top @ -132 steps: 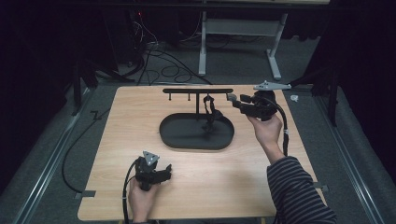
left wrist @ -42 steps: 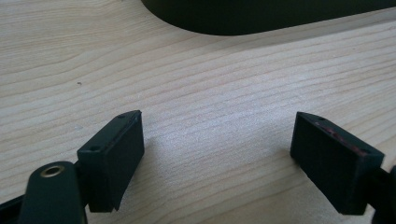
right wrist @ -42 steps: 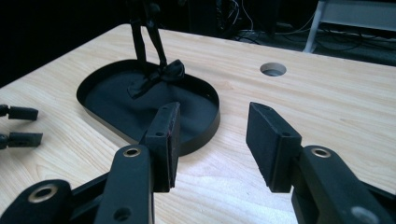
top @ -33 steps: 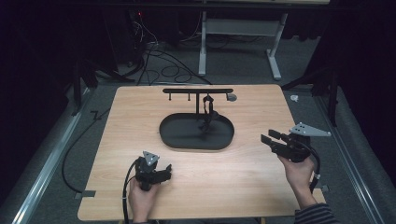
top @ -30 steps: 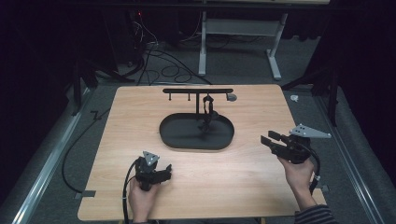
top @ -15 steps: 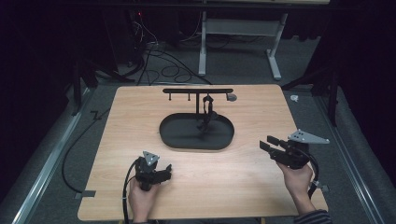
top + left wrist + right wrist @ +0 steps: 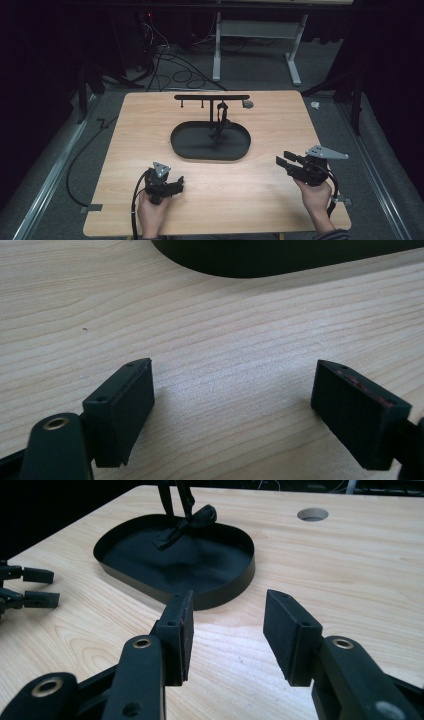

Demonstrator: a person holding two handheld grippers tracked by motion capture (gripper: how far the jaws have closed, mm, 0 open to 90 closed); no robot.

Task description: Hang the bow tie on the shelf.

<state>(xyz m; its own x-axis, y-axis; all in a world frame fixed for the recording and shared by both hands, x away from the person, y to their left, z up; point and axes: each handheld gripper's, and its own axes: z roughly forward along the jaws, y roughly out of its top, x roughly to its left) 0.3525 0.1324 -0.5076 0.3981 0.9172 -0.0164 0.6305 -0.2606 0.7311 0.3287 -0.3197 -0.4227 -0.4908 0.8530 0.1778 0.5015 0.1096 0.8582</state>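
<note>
Apparently the hanging step is done: a dark strap-like item with a bow (image 7: 220, 121) hangs off the black T-bar stand (image 7: 212, 98), its lower end trailing into the black oval tray (image 7: 190, 149) at the middle of the tabletop (image 7: 150, 120). The right gripper view shows the bow (image 7: 186, 524) over the tray's far part.

Right hand-held gripper (image 7: 284, 162) sits at the near right, well apart from the tray, jaws released with nothing between them; its own view shows the gap over bare wood, aimed at the tray wall (image 7: 235, 582). Left hand-held gripper (image 7: 177, 183) rests at the near left, jaws spread wide and empty, tray edge (image 7: 260, 262) ahead.

Judged: both hands look parked, between steps or at the end. If more work comes, the next move calls for a reach to the far middle and a careful pinch on the thin hanging item without knocking the stand.

Hard to make out:
- what the hanging item is; dark on dark
- whether other pegs on the bar carry anything
- small round thing at the bar's right end (image 7: 247, 104), likely a hole in the tabletop
- stand's base, lost in the tray's black floor
</note>
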